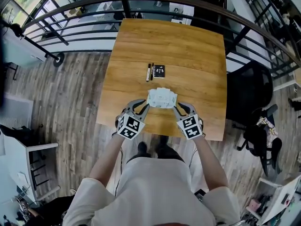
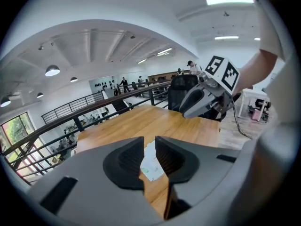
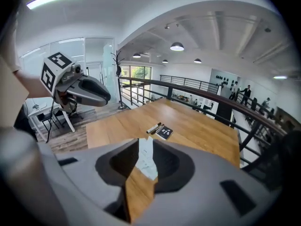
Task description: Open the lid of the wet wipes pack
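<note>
The white wet wipes pack (image 1: pixel 162 98) lies flat near the front edge of the wooden table (image 1: pixel 197 55). My left gripper (image 1: pixel 143 107) hangs just to its left and my right gripper (image 1: pixel 178 108) just to its right, both pointing down at it from above. In the left gripper view, the pack (image 2: pixel 151 166) shows on the table through a narrow gap between the jaws of the left gripper (image 2: pixel 149 147). The right gripper (image 3: pixel 145 147) frames the pack (image 3: pixel 146 161) the same way. Neither gripper touches the pack or holds anything.
A marker pen (image 1: pixel 148 72) and a small black notebook (image 1: pixel 159 71) lie just behind the pack. A black railing (image 1: pixel 70 13) curves round the far side of the table. A black office chair (image 1: pixel 249 93) stands at the right.
</note>
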Tool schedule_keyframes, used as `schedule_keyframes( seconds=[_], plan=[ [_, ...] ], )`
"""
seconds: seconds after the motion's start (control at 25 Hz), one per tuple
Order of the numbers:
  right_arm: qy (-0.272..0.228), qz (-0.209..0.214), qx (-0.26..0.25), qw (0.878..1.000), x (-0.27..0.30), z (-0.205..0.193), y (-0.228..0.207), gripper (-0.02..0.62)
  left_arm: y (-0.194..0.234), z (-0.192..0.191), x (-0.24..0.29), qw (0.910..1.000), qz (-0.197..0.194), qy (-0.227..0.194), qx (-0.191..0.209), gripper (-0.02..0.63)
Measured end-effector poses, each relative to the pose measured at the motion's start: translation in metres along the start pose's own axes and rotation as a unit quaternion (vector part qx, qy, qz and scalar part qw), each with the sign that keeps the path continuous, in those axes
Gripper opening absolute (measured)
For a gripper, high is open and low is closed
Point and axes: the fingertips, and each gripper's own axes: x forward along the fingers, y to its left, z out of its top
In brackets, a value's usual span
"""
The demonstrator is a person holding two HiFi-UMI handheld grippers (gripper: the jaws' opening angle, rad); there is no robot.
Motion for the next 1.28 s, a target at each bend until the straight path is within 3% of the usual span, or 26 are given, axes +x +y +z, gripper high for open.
schedule_keyframes(
  seconds=[0.52,0.72,1.04,1.28],
  plan=[
    [-0.068,-0.113,0.020,0.991,-0.104,0.053,0.073,0.031,-0.016,0.021,-0.125,0.9960,-0.040,-0.079,0.014,0.026],
    [-0.094,-0.141,0.036,0.985,-0.141,0.057,0.094,0.010,-0.022,0.028,-0.161,0.9936,-0.041,-0.105,-0.007,0.012],
    [-0.145,-0.153,0.054,0.976,-0.201,0.061,0.103,0.003,-0.039,0.053,-0.200,0.9886,-0.032,-0.142,-0.039,-0.006],
    [-0.177,-0.136,0.070,0.972,-0.232,0.060,0.096,0.003,-0.052,0.077,-0.219,0.9816,-0.014,-0.174,-0.077,-0.006]
  ],
)
